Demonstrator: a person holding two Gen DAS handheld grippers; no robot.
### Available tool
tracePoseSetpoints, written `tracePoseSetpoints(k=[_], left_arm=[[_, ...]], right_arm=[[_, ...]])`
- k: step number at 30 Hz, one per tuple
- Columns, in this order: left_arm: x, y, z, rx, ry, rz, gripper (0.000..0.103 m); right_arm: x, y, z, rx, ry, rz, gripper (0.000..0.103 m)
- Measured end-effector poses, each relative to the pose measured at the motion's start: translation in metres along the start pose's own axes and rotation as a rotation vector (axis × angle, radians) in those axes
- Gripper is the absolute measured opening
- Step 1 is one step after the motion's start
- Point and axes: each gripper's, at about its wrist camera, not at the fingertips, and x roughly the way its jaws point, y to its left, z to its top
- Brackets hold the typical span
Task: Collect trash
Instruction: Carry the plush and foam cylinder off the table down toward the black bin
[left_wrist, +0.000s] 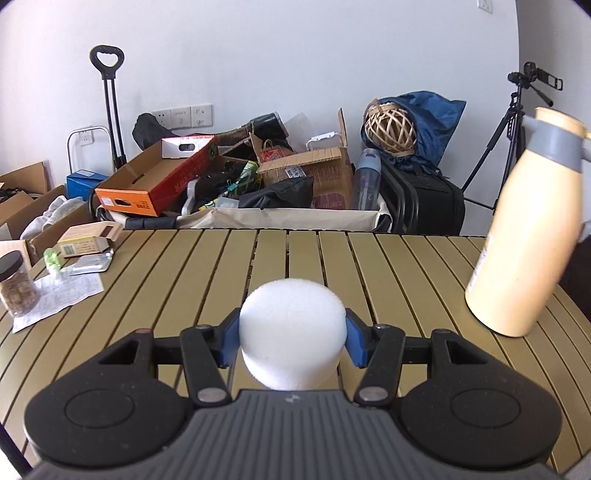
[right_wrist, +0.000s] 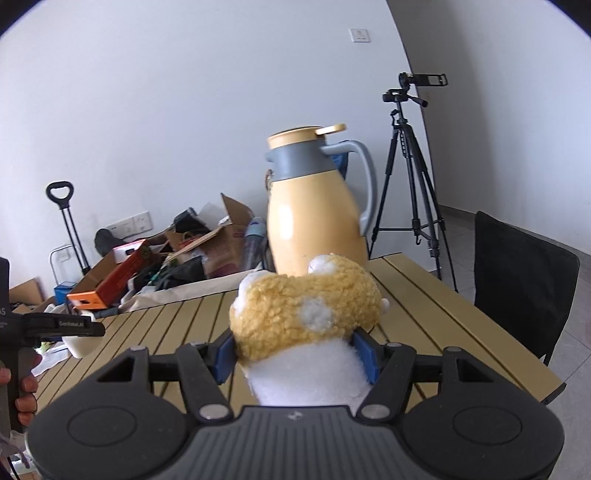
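A white cylindrical foam block (left_wrist: 291, 336) is clamped between the blue pads of the left gripper (left_wrist: 291, 338), its rounded end pointing forward above the olive-yellow slatted table (left_wrist: 388, 266). In the right wrist view, a fluffy yellow-and-white plush toy (right_wrist: 303, 325) is pinched between the blue pads of the right gripper (right_wrist: 297, 354), the pads pressed into its white lower part while the yellow curly part bulges over them. A cream-yellow thermos jug with a grey collar and grey handle (right_wrist: 314, 206) is seen standing on the table just behind the plush toy; in the left wrist view the same jug appears at the right edge, bent by the lens. At the table's far left corner, a printed paper sheet (left_wrist: 62, 295) is spread out, with a clear jar with a black lid (left_wrist: 16, 284) resting on it, and a small cardboard box (left_wrist: 88, 240) and a silver blister pack (left_wrist: 90, 264) are placed near it. Beyond the table, a fabric-lined cart filled with cardboard boxes and clutter (left_wrist: 280, 218) is set against the white wall, and a black tripod with a camera (right_wrist: 410, 177) is stood to the right. Part of a hand (right_wrist: 22, 391) wrapped around the other gripper's handle is visible at the left edge of the right wrist view
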Motion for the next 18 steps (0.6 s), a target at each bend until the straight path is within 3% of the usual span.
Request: tracePoseSetpoints(k=[18], left_arm=[[-0.117,0.034,-0.07,-0.01,-0.041,-0.064,0.056]], right_arm=[[-0.049,0.079,-0.048,-0.073,0.077,0.138,0.063]])
